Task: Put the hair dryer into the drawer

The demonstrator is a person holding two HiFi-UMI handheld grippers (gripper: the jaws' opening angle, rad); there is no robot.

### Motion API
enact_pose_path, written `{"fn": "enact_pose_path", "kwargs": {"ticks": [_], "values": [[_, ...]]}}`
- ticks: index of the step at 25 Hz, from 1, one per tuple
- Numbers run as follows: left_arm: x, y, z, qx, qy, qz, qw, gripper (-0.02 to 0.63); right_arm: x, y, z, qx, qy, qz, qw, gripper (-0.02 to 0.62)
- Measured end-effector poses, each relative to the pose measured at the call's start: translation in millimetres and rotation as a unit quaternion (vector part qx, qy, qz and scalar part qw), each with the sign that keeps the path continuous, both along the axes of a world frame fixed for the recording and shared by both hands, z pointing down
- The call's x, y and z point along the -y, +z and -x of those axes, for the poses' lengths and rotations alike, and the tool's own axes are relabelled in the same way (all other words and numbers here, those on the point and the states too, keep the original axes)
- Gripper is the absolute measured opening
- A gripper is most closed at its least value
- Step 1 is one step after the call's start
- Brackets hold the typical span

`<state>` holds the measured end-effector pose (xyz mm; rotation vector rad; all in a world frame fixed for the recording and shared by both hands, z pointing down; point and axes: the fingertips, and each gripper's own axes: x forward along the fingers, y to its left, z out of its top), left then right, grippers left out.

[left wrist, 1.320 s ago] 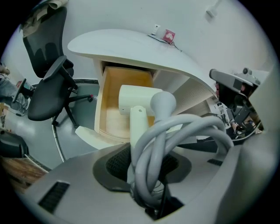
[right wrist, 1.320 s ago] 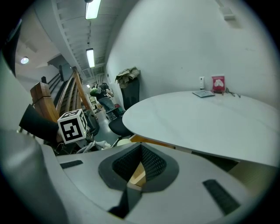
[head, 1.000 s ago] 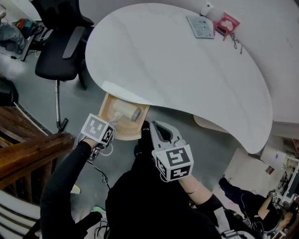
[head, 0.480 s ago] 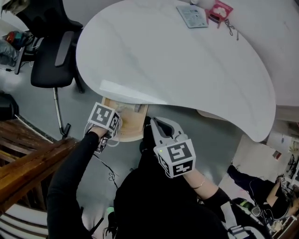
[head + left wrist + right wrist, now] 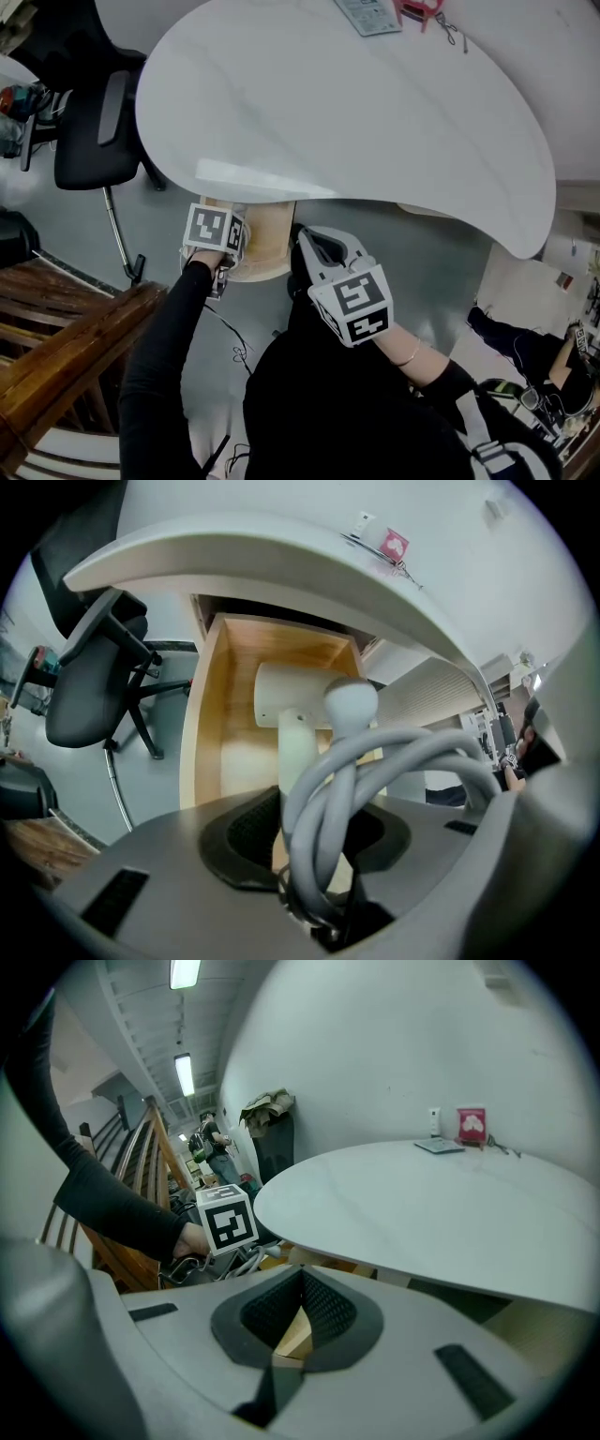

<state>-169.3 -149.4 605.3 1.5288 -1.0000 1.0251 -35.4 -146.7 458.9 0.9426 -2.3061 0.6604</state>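
The white hair dryer (image 5: 302, 694) hangs over the open wooden drawer (image 5: 208, 726) just under the table's edge. Its handle and a coiled grey cord (image 5: 349, 789) run back between the jaws of my left gripper (image 5: 305, 829), which is shut on them and points steeply down. In the head view only the left gripper (image 5: 223, 246) and a strip of the drawer (image 5: 270, 242) show; the table top hides the dryer. My right gripper (image 5: 302, 240) hovers beside the drawer's right side, shut and holding nothing. The right gripper view shows its pads meeting (image 5: 302, 1277).
The white rounded table (image 5: 356, 122) overhangs the drawer. A black office chair (image 5: 89, 122) stands to the left and a wooden railing (image 5: 66, 337) at the lower left. A booklet (image 5: 367, 14) and a pink box (image 5: 417, 7) lie at the table's far edge.
My left gripper has carried the hair dryer further in under the table edge and lower into the drawer, so the head view no longer shows it. The right gripper has stayed put.
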Motion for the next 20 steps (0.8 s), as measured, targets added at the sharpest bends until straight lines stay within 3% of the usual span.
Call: {"fn": "enact_pose_path", "kwargs": {"ticks": [12,20], "values": [[7.5,5.9,-13.7,-0.003,-0.037,-0.026,0.9990,0.167,2.6,27.7,31.1,-0.015,-0.050,0.025,0.998,0.003],[8.3,9.6,-10.0,0.002,-0.046,-0.033,0.9984,0.167,10.3,60.5,44.3,-0.034,-0.058,0.059,0.996,0.003]]}}
